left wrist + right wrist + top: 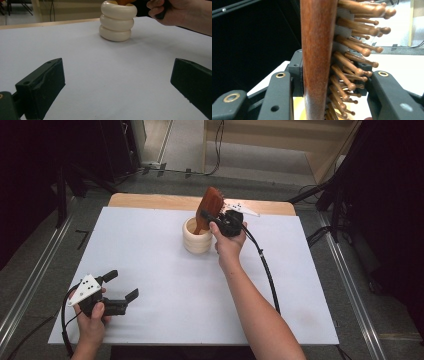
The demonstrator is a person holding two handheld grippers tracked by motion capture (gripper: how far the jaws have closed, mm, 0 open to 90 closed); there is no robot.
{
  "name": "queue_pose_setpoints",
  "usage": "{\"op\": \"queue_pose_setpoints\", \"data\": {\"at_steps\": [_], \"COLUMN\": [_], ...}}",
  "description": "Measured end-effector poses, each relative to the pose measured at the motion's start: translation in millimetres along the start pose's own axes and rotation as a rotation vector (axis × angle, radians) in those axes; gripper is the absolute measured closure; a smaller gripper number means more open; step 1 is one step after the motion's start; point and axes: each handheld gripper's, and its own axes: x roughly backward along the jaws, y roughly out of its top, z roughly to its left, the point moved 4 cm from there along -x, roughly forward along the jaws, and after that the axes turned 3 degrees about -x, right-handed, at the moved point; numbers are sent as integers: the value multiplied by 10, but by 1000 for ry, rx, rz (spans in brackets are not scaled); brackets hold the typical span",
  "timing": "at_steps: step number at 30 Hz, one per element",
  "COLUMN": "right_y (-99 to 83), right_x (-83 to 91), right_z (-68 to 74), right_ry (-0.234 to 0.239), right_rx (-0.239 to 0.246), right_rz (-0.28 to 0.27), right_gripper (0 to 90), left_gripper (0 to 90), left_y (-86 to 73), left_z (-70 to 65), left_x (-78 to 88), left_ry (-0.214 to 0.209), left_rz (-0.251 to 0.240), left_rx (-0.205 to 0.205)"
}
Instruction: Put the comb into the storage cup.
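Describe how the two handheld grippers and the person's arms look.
Both the left gripper and the right gripper are black, with blocky jaws and brass-coloured screw holes. Each has a light three-cornered plate with dark dots and a black cable. The forearms are bare, no sleeves.

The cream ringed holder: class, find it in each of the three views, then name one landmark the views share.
High view: cream ringed holder, upper centre of the white table.
Left gripper view: top centre, beyond the open jaws.
Right gripper view: pale rim at bottom edge, below the hairbrush.
Shared landmark: the white table.
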Motion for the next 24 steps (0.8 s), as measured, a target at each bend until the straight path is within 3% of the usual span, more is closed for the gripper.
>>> {"op": "queue_pose_setpoints", "data": {"at_steps": [4,9,19,24], "right_y": [-2,-11,-34,-75], "right_x": [19,52,90,95], "right_z": [-82,-131,-165,-166], "right_ry": [-8,-14,-33,-39], "right_rx": [-25,-22,10,66], "right_rz": [3,13,53,100], "right_gripper": [479,449,329,277], "left_gripper": [0,0,0,0], "left_y": [0,-1,-2,-1], "left_z": [0,0,2,3], "left_x": [0,-4,-5,-5], "left_ry": [0,3,6,5], "left_rz": [0,3,3,3], "left_rx": [-2,-3,-2,-2]}}
